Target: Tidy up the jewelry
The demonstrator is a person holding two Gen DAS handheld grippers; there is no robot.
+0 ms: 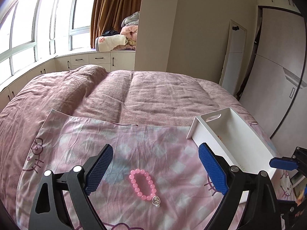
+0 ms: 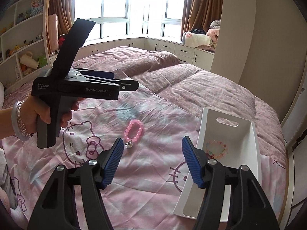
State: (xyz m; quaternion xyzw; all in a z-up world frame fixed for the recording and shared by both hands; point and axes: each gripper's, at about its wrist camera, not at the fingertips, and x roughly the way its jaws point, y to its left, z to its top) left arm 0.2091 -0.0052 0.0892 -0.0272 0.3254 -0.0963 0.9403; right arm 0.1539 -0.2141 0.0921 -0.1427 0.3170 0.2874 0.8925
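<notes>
Across the bed [image 1: 153, 95], one multicoloured bracelet [image 2: 216, 149] already lies in the white tray [image 2: 249, 134], the pink bead bracelet [image 1: 143, 184] remains outside, and both the left gripper [image 1: 155, 172] and right gripper [image 2: 152, 163] gape apart, empty

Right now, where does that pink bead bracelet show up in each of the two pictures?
Left wrist view: the pink bead bracelet lies low and centre on the cartoon-cat sheet.
Right wrist view: the bracelet lies near the middle.
Shared landmark: the white tray, to the bracelet's right in both.
</notes>
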